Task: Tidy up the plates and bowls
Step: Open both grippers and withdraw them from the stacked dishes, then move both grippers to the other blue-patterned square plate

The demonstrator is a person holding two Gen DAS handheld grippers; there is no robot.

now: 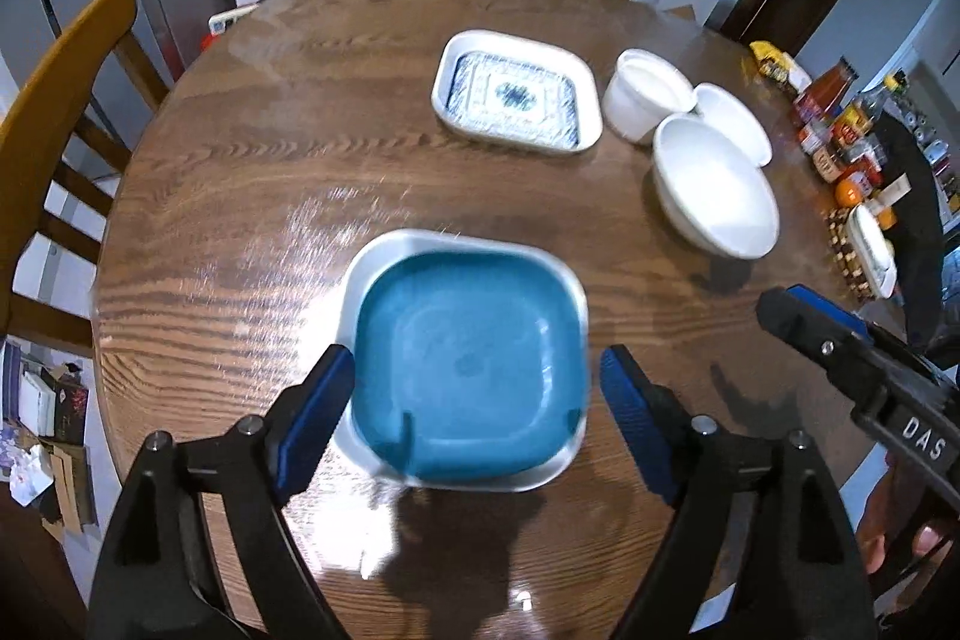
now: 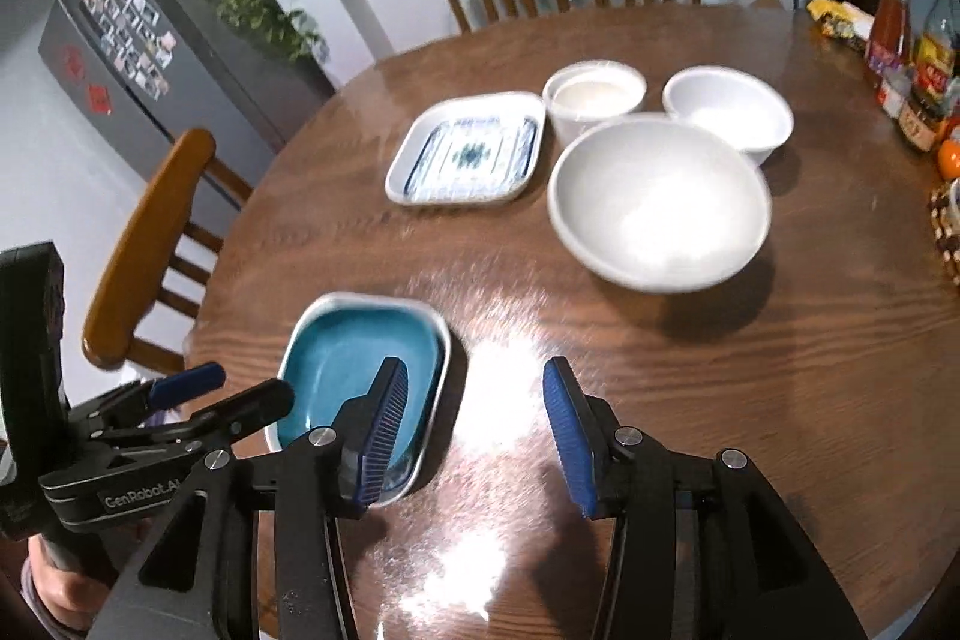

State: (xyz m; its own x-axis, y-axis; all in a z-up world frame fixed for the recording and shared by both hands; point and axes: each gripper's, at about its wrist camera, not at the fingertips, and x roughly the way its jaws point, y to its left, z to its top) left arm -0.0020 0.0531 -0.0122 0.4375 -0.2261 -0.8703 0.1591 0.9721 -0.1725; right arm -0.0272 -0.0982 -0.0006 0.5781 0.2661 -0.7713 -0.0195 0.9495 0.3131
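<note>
From the left wrist view, the blue plate (image 1: 468, 370) sits nested in a white square dish (image 1: 366, 274) on the near part of the tabletop (image 1: 240, 160), straight below the left hand-held gripper (image 1: 477, 400). Its blue pads stand wide apart, one on each side of the stack, and press on nothing. Both dishes look like glazed ceramic: stiff, probably fairly heavy for their size, slick and breakable, so a pinch across the raised rim seems safer than any hold on the flat middle. Farther back lie a patterned square plate (image 1: 516, 100) and three white bowls: a large bowl (image 1: 714, 187), a tall cup-like bowl (image 1: 648, 91) and a smaller bowl (image 1: 735, 118) close together, whether touching I cannot tell. The right hand-held gripper (image 1: 798, 307) comes into the frame from the right edge, its opening not readable here. The left tool points steeply down at the stack

From the right wrist view, the right hand-held gripper (image 2: 474, 421) has its pads parted with only bare wood between them; the blue plate (image 2: 354, 370) lies just left of its left finger, apart from it. The large bowl (image 2: 660, 202) is ahead and to the right, the patterned square plate (image 2: 468, 154) behind and left of it. The bowls' thin rounded rims look like the place to grip, one wall between the pads; they should nest by size. The left hand-held gripper (image 2: 198, 388) shows at the lower left, gripped by a hand (image 2: 66, 592). The right tool slants down toward the tabletop, aimed between stack and bowls
</note>
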